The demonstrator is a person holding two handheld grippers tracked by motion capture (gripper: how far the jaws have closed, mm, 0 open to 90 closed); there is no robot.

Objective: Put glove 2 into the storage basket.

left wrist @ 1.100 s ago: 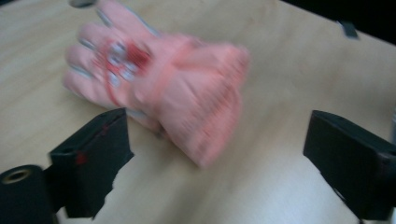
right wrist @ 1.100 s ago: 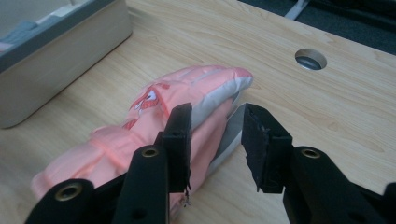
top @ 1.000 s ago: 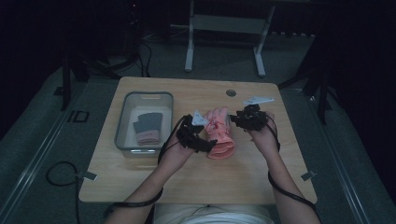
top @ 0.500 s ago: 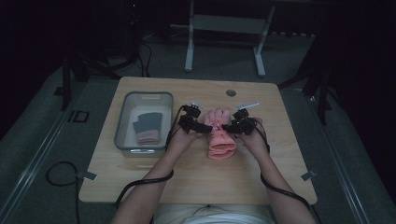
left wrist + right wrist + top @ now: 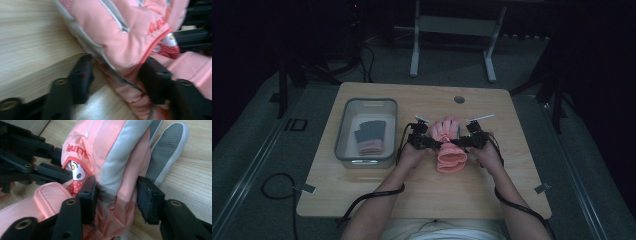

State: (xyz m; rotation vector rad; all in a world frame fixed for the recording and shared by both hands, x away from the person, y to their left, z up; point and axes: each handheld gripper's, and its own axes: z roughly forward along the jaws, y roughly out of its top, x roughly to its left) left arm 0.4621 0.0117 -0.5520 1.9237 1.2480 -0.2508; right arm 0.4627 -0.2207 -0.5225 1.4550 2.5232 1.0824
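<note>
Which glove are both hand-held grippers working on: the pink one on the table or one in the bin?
The pink glove on the bare wood, between the left hand-held gripper and right hand-held gripper. The folded dark-and-pink gloves lie untouched in the clear bin.

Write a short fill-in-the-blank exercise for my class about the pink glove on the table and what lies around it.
1. The pink glove lies on a ____ table.
2. The grey tub stands to the ____ of the glove in the high view.
3. The left hand-held gripper and the right hand-held gripper have the ____ between their jaws.

Missing words: wooden; left; glove
</note>
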